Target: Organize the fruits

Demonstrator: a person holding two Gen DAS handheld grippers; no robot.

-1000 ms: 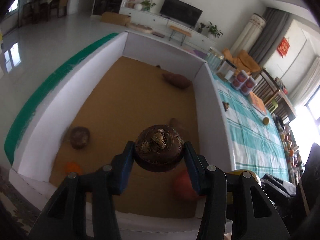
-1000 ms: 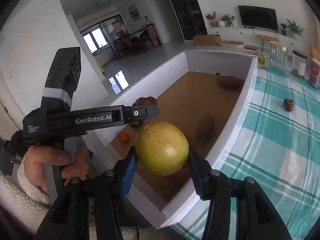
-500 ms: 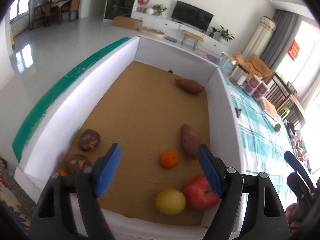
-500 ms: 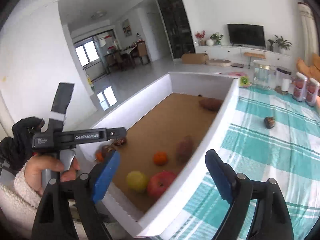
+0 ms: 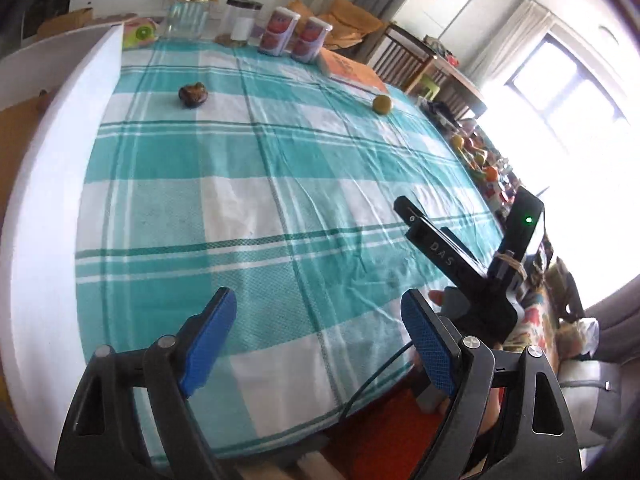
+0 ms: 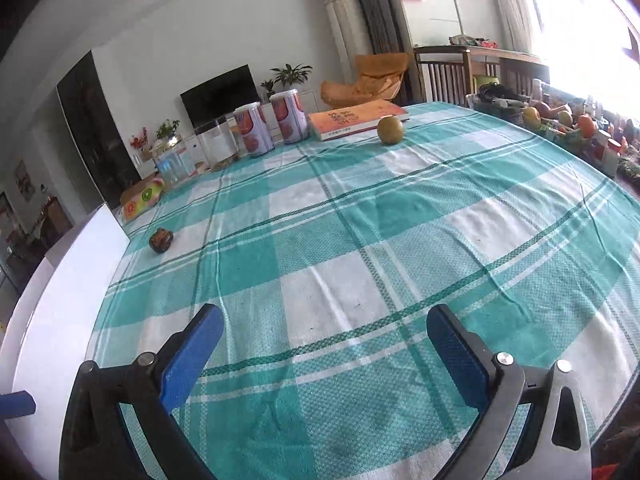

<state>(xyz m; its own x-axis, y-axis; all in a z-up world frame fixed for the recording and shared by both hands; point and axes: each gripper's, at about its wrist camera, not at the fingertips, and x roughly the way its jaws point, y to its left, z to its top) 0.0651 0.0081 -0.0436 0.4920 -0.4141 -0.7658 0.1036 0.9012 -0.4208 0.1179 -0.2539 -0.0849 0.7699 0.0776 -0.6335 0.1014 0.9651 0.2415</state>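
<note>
A dark brown fruit (image 5: pixel 192 95) lies on the teal checked tablecloth (image 5: pixel 280 184) near the white box wall (image 5: pixel 44 184); it also shows in the right wrist view (image 6: pixel 161 239). A yellow-green round fruit (image 5: pixel 382 103) lies far across the table, next to an orange book; the right wrist view shows it too (image 6: pixel 390 129). My left gripper (image 5: pixel 316 340) is open and empty above the table's near edge. My right gripper (image 6: pixel 326 356) is open and empty above the cloth; its body shows in the left wrist view (image 5: pixel 460 256).
Two red cans (image 6: pixel 272 124), an orange book (image 6: pixel 356 118), a glass jar (image 5: pixel 189 16) and a small carton (image 6: pixel 142 200) stand at the far edge. More fruit is piled beyond the table at the right (image 6: pixel 560 120). The box wall (image 6: pixel 68 280) runs along the left.
Both grippers let go of their fruit in the box, opened, and swung right from the box to face the tablecloth.
</note>
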